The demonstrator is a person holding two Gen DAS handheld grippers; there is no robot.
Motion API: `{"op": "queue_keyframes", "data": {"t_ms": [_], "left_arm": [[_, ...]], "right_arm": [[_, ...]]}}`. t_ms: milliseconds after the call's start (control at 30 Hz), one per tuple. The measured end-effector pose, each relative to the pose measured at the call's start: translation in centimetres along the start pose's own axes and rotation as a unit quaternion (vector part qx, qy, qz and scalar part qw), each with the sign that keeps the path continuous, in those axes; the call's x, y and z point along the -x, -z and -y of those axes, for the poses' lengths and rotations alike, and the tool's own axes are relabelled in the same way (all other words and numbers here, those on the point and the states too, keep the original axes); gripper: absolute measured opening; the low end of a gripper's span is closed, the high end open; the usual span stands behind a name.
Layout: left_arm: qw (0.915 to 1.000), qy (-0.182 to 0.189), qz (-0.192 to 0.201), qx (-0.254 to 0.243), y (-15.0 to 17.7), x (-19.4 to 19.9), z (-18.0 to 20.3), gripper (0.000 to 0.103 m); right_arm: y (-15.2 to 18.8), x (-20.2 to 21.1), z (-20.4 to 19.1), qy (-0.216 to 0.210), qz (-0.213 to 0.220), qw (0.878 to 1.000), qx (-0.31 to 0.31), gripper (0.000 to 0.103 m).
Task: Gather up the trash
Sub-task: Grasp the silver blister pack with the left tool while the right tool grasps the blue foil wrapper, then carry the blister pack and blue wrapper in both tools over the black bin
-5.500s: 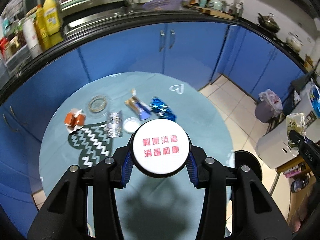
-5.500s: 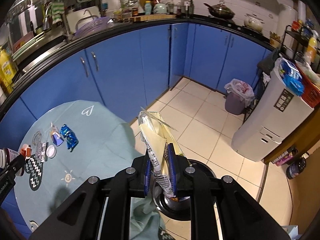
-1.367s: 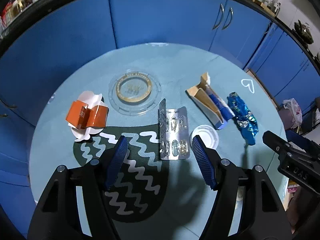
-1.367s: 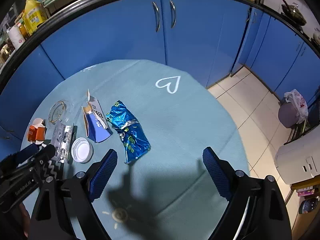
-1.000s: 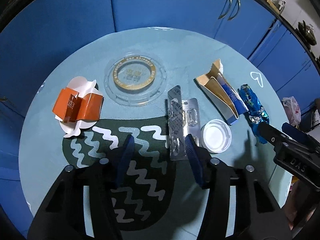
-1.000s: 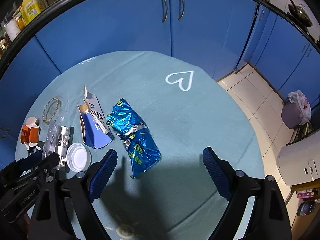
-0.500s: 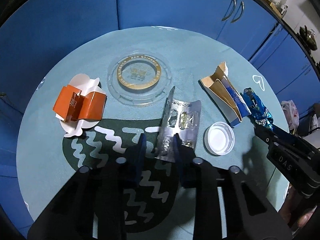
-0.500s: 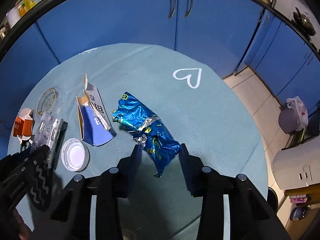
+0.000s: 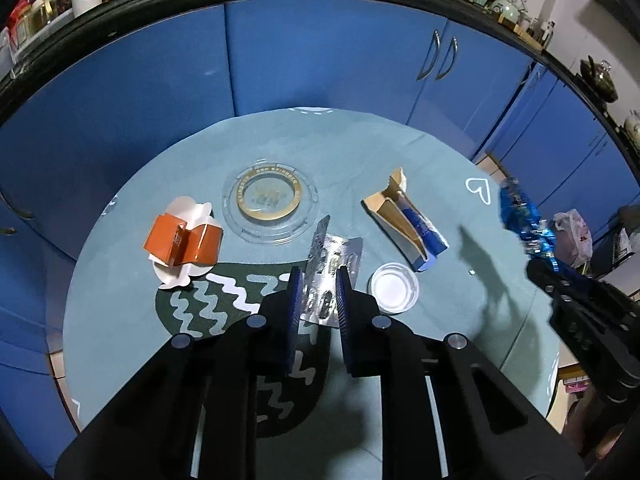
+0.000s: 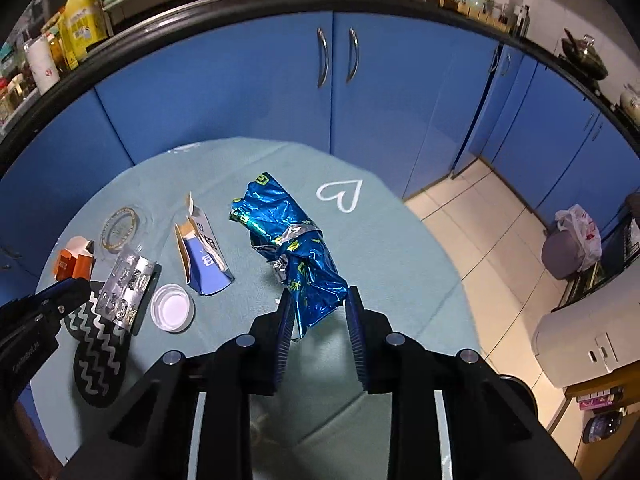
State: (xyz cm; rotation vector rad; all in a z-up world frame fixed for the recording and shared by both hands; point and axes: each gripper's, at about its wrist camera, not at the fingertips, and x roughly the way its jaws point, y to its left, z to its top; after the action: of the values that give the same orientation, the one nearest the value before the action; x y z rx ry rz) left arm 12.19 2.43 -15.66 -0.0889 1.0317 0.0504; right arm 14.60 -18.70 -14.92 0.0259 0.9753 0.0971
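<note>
My left gripper (image 9: 318, 280) is shut on a silver pill blister pack (image 9: 334, 258) and holds it a little above the round teal table (image 9: 360, 152). My right gripper (image 10: 318, 300) is shut on a crumpled blue foil wrapper (image 10: 288, 236), lifted off the table; the wrapper also shows in the left wrist view (image 9: 526, 220). On the table lie a torn blue carton (image 9: 408, 222), a white lid (image 9: 394, 288), a clear round lid with a gold ring (image 9: 270, 200) and an orange box on white paper (image 9: 182, 240).
Blue cabinets (image 10: 332, 76) curve behind the table under a black counter crowded with bottles. A bin with a plastic bag (image 10: 572, 242) stands on the tiled floor at the right, beside a white appliance (image 10: 592, 340). A dark zigzag mat (image 10: 100, 344) lies on the table.
Both grippers closed from wide open: the left on the blister pack, the right on the blue wrapper. Both items are now lifted off the table.
</note>
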Motion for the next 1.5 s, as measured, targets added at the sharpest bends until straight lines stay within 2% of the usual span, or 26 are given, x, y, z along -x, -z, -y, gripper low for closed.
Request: {"op": "queue_keyframes", "data": {"t_ms": [67, 200, 267, 300, 333, 367, 433, 500, 600, 767, 867, 933, 967, 1067, 1100, 1133, 1200, 1500], "left_arm": [[1.0000, -0.006, -0.004, 0.002, 0.2, -0.6, -0.1, 0.019], [0.9974, 0.056, -0.042, 0.019, 0.0, -2.4, -0.7, 0.020], [0.9970, 0.063, -0.040, 0.021, -0.3, -2.7, -0.8, 0.041], [0.9976, 0.055, -0.034, 0.024, -0.5, -2.8, -0.9, 0.084], [0.9980, 0.052, -0.016, 0.032, -0.7, -2.5, -1.3, 0.098], [0.9976, 0.054, 0.004, 0.043, -0.8, -2.1, -1.6, 0.098], [0.9975, 0.055, 0.015, 0.042, -0.8, -1.8, -1.8, 0.098], [0.9988, 0.034, 0.009, 0.034, -0.9, -2.4, -1.7, 0.098], [0.9987, 0.038, -0.006, 0.034, -1.1, -3.5, -1.5, 0.098], [0.9996, 0.026, -0.008, 0.012, -2.2, -4.8, 0.1, 0.097], [0.9997, -0.004, -0.020, -0.013, -2.5, -5.9, 1.4, 0.084], [0.9987, -0.017, -0.044, -0.017, -2.5, -7.0, 1.4, 0.065], [0.9982, -0.022, -0.054, -0.015, -2.4, -7.5, 1.3, 0.062], [0.9984, -0.030, -0.045, -0.019, -2.0, -7.1, 1.2, 0.055], [0.9985, -0.030, -0.044, -0.015, -2.0, -6.9, 1.0, 0.045], [0.9986, -0.026, -0.044, -0.011, -2.0, -6.8, 0.7, 0.041], [0.9987, -0.016, -0.048, 0.001, -2.0, -6.5, 0.1, 0.038], [0.9995, -0.010, -0.029, 0.012, -1.3, -2.8, -0.4, 0.037]], "right_arm": [[0.3, -0.1, 0.0, 0.000, -0.002, 1.000, -0.002, 0.026], [0.6, -0.5, -0.1, 0.001, -0.009, 1.000, 0.003, 0.026], [0.4, -0.6, -0.2, 0.002, -0.009, 1.000, 0.006, 0.026], [0.1, -0.8, -0.3, 0.001, -0.009, 1.000, 0.005, 0.026], [-0.1, -0.9, -0.3, -0.001, -0.009, 1.000, 0.004, 0.026], [-0.2, -1.0, -0.3, -0.002, -0.008, 1.000, 0.004, 0.026], [-0.4, -1.3, -0.5, -0.004, -0.009, 1.000, 0.006, 0.026], [-0.6, -1.7, -0.8, -0.007, -0.010, 1.000, 0.009, 0.026], [-0.7, -2.1, -1.1, -0.010, -0.013, 1.000, 0.010, 0.026], [-0.5, -2.6, -1.1, -0.010, -0.019, 1.000, 0.011, 0.026], [-0.7, -2.9, -0.9, -0.008, -0.021, 1.000, 0.008, 0.026], [-0.8, -2.9, -0.8, -0.007, -0.020, 1.000, 0.006, 0.026], [-0.8, -2.9, -0.8, -0.007, -0.019, 1.000, 0.006, 0.026], [-0.8, -2.8, -0.8, -0.007, -0.017, 1.000, 0.006, 0.026], [-0.8, -2.8, -0.9, -0.007, -0.016, 1.000, 0.006, 0.026], [-0.7, -2.7, -0.9, -0.008, -0.016, 1.000, 0.005, 0.026], [-0.6, -2.4, -0.9, -0.010, -0.013, 1.000, 0.005, 0.026], [-0.2, 0.5, -0.3, -0.009, 0.007, 1.000, 0.005, 0.026]]}}
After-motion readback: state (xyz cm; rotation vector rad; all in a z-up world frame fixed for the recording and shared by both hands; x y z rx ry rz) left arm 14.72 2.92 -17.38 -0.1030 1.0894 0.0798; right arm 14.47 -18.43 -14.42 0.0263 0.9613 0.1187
